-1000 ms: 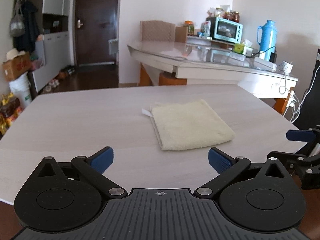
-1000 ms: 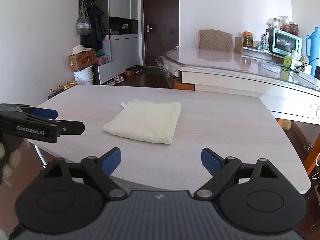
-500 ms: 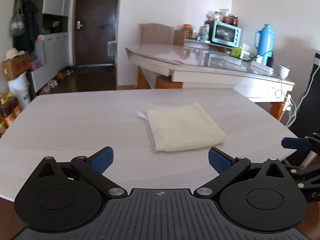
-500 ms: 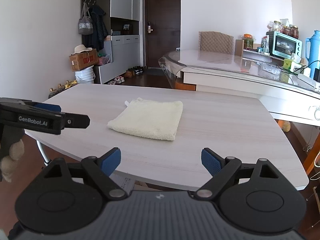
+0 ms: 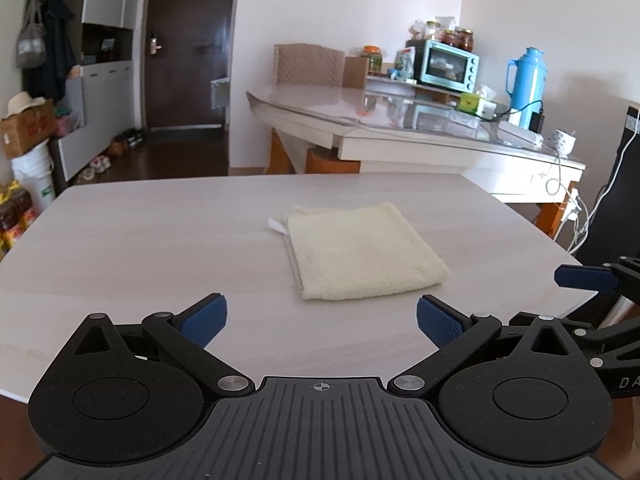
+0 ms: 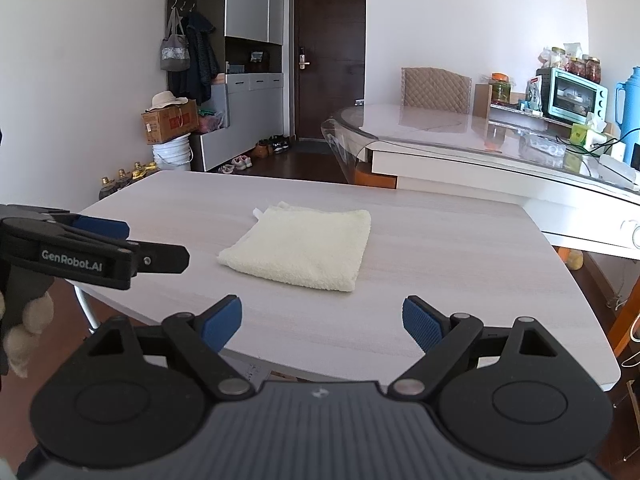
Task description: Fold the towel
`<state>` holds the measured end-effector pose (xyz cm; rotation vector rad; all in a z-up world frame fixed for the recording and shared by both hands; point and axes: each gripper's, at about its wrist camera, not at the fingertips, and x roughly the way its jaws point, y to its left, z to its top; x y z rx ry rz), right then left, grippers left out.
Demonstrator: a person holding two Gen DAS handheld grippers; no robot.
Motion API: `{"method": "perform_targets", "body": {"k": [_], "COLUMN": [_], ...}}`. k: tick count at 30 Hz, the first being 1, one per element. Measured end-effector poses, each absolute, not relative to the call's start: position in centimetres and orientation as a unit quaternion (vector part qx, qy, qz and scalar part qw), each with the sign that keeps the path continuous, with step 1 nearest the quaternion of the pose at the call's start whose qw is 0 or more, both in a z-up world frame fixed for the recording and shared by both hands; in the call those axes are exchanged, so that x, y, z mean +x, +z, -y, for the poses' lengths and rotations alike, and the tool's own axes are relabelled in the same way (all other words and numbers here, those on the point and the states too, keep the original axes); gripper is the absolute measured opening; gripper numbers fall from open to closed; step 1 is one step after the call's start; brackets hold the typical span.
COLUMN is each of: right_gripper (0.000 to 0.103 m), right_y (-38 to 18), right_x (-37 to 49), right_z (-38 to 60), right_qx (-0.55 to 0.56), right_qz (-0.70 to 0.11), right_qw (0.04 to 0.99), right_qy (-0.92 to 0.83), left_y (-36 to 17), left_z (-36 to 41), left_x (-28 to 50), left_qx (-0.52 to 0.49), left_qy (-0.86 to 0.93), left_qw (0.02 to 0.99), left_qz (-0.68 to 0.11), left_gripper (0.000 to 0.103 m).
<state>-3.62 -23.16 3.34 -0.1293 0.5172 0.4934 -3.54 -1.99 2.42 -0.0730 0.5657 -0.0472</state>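
The towel [image 5: 362, 254] lies flat near the middle of the pale wooden table [image 5: 120, 240], already a compact, roughly square packet with stacked layers showing along its left edge and a small white tag [image 5: 276, 225] poking out at the far left corner. From the right wrist view the same towel [image 6: 302, 246] sits square to the table [image 6: 460, 280], its thick rounded fold facing the near side, which suggests at least 2 folds are done and the cloth was set down centrally so both tools could reach it from the near edge. Neither tool touches it. The left gripper [image 5: 322, 318] hangs over the near part of the table with its blue pads spread wide and nothing between them; the right gripper [image 6: 322, 320] is likewise spread wide and empty, held near the table's near edge. Each tool shows in the other's view at the side, the left gripper [image 6: 100, 226] off to the left of the towel and the right gripper [image 5: 584, 278] beyond the table's right corner, so both stand well apart from the cloth. Judging by the tidy packet and the released jaws, the fold looks complete or nearly so. Behind, a glass-topped table [image 5: 400, 120] carries a small teal oven [image 5: 446, 65] and a blue thermos [image 5: 526, 80], clear of the work.
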Motion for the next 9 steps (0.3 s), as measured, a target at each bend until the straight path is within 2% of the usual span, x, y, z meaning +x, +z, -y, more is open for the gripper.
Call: {"method": "perform_targets", "body": {"k": [9], "right_gripper": [0.089], "right_y": [3.32], "right_x": [-3.57], "right_z": [23.03], "right_qx": [-0.064], "right_qz": [-0.254], "right_qw": [0.934], "right_qy": [0.242], "left_y": [2.63], "left_z": [2.11], "left_x": [-3.58], "left_qx": [-0.02], "left_qy": [-0.006], "left_qw": [0.963], "left_qz": [-0.27], "left_gripper": [0.103]}}
